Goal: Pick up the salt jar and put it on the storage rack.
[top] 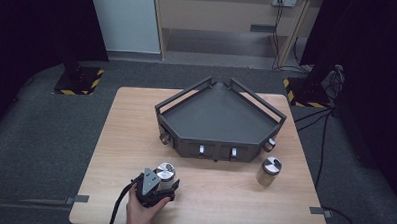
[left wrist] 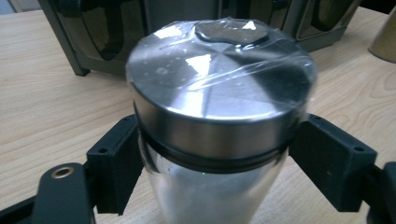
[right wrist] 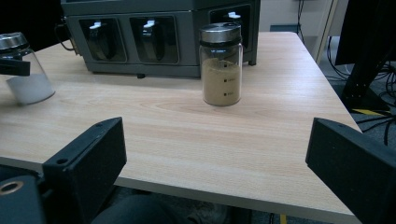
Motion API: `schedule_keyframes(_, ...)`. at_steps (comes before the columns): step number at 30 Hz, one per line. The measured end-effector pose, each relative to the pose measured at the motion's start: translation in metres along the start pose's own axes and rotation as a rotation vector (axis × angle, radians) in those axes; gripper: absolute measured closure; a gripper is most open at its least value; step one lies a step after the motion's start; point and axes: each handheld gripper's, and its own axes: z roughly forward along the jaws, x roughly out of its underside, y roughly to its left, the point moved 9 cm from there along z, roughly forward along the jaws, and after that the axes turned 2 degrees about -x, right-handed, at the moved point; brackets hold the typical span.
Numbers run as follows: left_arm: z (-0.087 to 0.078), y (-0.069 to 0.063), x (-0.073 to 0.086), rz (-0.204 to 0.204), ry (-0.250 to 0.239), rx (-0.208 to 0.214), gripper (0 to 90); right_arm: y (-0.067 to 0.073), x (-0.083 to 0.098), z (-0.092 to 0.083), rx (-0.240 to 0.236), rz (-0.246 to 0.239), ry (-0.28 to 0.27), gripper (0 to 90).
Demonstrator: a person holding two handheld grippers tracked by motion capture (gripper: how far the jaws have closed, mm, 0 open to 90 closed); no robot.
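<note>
Nearest the high camera, at the near edge of the table (top: 105,139) left of its middle, the person's left hand (top: 142,210) holds the left gripper (top: 160,186) around a glass jar of white powder (top: 165,175) with a steel lid. In the left gripper view the two black pads (left wrist: 114,158) sit against the glass on either side, just under the lid band, so the jaws look closed on that jar (left wrist: 219,140), which stands upright on the wood and appears not yet lifted. I judge the step in hand to be the pick-up of this jar, most likely to carry it to the dark corner rack (top: 221,118) that stands toward the far edge, with jars already lodged in its front openings. The next move calls for a firm, level lift, keeping the jar upright, since the glass is smooth and film-wrapped at the top and could slip. The hand comes in from the near edge, the gripper pointing forward and slightly down. Farther right, the jar of brown powder (top: 268,171) stands alone near the right edge, just in front of the rack's right end. The right gripper (right wrist: 215,163) hangs off the near edge, jaws spread wide and empty, aimed at that brown jar (right wrist: 221,65).
</note>
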Motion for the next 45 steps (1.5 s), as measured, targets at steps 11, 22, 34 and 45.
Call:
schedule_keyframes(11,0.002,0.003,0.005,0.003,-0.022,0.000,29.7,-0.001,0.000,0.000,0.000,0.003,0.000,5.2)
schedule_keyframes(22,-0.004,0.001,0.000,0.031,-0.036,0.012,30.0,-0.002,0.000,0.000,0.003,0.004,-0.004,5.2)
schedule_keyframes(34,-0.051,-0.014,-0.037,0.060,-0.192,0.013,30.1,0.000,-0.001,0.000,0.011,-0.009,-0.005,5.2)
schedule_keyframes(45,-0.080,-0.022,-0.055,0.078,-0.262,0.014,30.1,0.001,-0.001,0.001,0.017,-0.015,-0.001,5.2)
